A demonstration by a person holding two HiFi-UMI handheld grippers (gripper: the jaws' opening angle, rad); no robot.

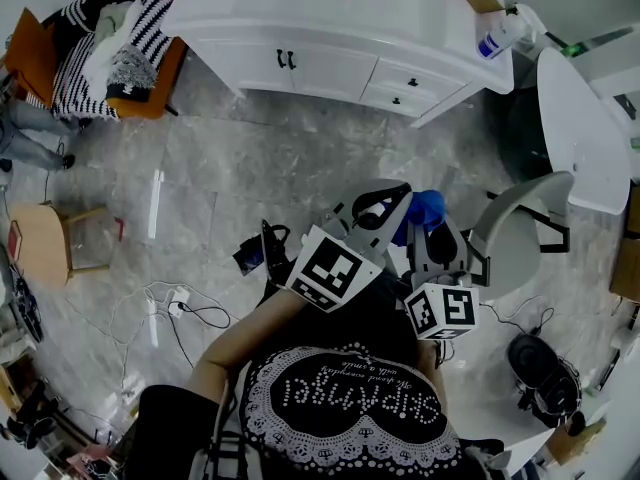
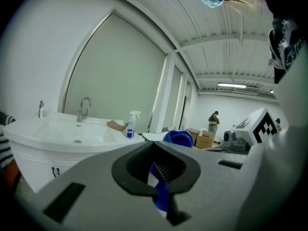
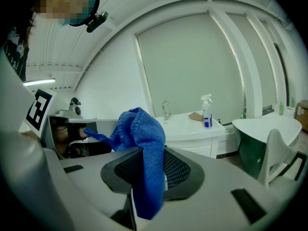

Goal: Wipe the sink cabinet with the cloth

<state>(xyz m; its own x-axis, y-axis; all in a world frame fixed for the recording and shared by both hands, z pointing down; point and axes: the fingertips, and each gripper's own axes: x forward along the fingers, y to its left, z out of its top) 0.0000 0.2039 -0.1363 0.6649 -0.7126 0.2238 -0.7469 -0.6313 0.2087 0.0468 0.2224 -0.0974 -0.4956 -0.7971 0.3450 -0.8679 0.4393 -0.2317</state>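
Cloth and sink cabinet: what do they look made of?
Cloth: blue microfibre or terry by its look; fine looped nap, hangs limp. Sink cabinet: smooth white fronts with a slight sheen, likely painted or laminated board; core cannot be told. Dark handles, perhaps metal.

Head view: top of the sink cabinet (image 1: pixel 330 63) is cut off by the frame edge at 12 o'clock. Most of the cloth (image 1: pixel 428 208) is hidden behind the left gripper (image 1: pixel 385 200) and right gripper (image 1: pixel 437 246); only a blue bunch shows.

Left gripper view: distant person (image 2: pixel 212 121) at 3 o'clock, too small to make out. Label on the spray bottle (image 2: pixel 130 125) is unreadable.
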